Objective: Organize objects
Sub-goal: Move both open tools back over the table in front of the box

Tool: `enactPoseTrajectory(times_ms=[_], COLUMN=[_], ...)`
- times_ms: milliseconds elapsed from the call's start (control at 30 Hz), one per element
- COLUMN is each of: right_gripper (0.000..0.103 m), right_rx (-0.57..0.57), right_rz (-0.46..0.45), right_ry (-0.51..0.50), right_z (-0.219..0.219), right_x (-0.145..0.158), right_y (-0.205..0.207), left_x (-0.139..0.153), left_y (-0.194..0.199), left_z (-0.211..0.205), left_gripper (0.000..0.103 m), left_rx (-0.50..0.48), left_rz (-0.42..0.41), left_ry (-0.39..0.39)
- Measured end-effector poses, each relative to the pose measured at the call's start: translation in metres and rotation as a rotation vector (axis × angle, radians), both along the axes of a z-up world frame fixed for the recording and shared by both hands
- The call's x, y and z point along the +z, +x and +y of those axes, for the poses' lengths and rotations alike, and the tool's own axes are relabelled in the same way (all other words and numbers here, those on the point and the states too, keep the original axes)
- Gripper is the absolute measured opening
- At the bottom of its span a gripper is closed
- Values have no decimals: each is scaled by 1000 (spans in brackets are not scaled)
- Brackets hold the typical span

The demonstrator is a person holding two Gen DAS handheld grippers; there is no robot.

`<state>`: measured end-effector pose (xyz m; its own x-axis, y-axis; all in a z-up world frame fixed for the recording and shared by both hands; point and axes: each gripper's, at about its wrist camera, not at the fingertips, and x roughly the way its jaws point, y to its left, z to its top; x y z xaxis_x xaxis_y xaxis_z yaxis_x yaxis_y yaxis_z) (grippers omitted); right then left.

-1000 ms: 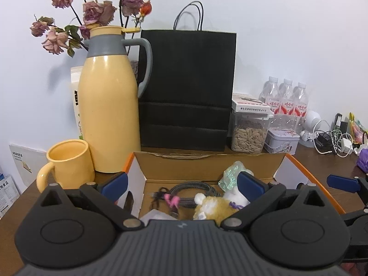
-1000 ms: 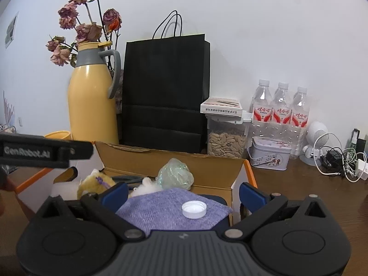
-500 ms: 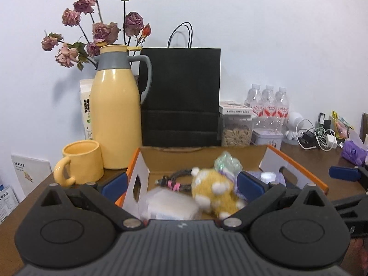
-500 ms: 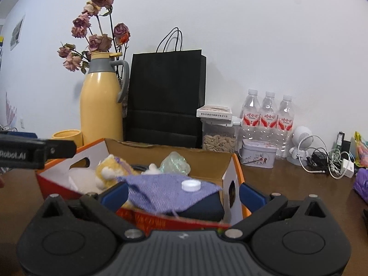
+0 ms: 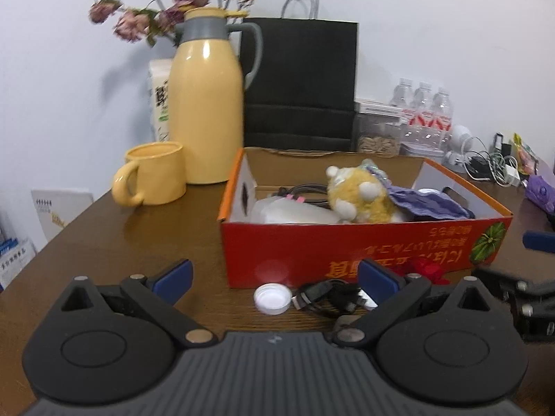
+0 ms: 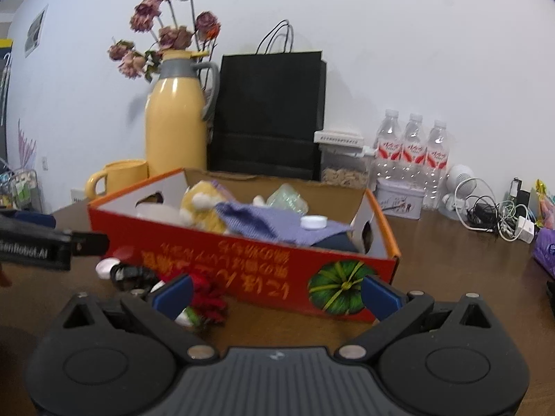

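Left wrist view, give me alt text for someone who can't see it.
An open left gripper hovers over a white bottle cap and black cable on a wooden table, before a red cardboard box holding a yellow plush toy.

One red cardboard box (image 5: 364, 242) sits on the table. Inside it are one yellow plush toy (image 5: 360, 194), one purple cloth (image 6: 263, 223), one coiled black cable (image 5: 305, 192) and one crinkly green wrapper (image 6: 288, 201). There are two white bottle caps: one (image 6: 313, 222) on the purple cloth and one (image 5: 271, 299) on the table in front of the box. At the back stand three water bottles (image 6: 412, 152), one yellow jug (image 5: 206, 104), one yellow mug (image 5: 152, 173), one black paper bag (image 6: 269, 114) and one small tin (image 6: 400, 199).
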<state>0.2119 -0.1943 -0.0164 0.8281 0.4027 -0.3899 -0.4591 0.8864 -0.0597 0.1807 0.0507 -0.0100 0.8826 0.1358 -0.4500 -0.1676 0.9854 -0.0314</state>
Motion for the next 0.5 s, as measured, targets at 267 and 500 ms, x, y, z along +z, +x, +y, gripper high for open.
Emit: enactPoseTrajectory(times_ms=[267, 500], right_gripper=[96, 78], right_rx=[64, 87], right_rz=[72, 148], right_ry=[-29, 7], right_z=[21, 44], right_x=[-9, -13], right_y=[-4, 18], left_x=[-3, -2], left_y=[-1, -4], left_z=[19, 21], left_gripper=[103, 103], left_rx=[46, 31], left_rz=[30, 28], left_ry=[-62, -79])
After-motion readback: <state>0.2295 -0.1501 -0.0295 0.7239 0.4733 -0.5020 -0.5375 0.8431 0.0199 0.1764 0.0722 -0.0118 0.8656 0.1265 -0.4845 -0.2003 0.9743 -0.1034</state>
